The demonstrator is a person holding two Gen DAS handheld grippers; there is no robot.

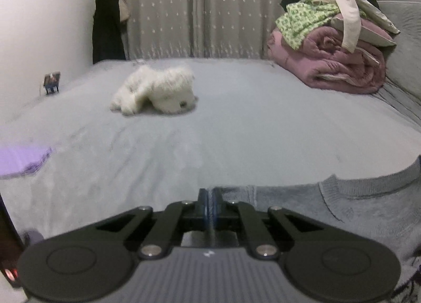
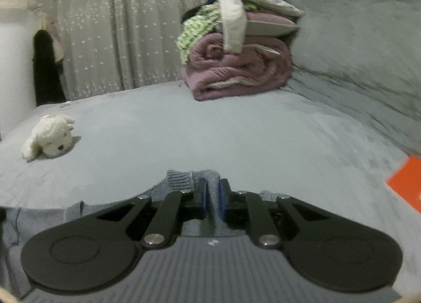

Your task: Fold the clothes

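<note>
A grey knit sweater (image 1: 355,210) with a ribbed collar lies on the grey bed (image 1: 236,132), at the lower right of the left wrist view. My left gripper (image 1: 210,195) has its pads pressed together at the sweater's left edge, and the thin fabric runs right up to them. In the right wrist view the sweater (image 2: 181,178) bunches up in front of my right gripper (image 2: 212,184), which is shut on a fold of it beside the ribbed edge. The cloth rises between the blue pads. The rest of the sweater is hidden under both grippers.
A white plush dog (image 1: 155,89) (image 2: 50,137) lies further back on the bed. A pile of pink quilt and clothes (image 1: 336,47) (image 2: 236,66) stands at the back right against a grey cushion (image 2: 368,53). A purple cloth (image 1: 23,158) is at left, an orange item (image 2: 405,184) at right.
</note>
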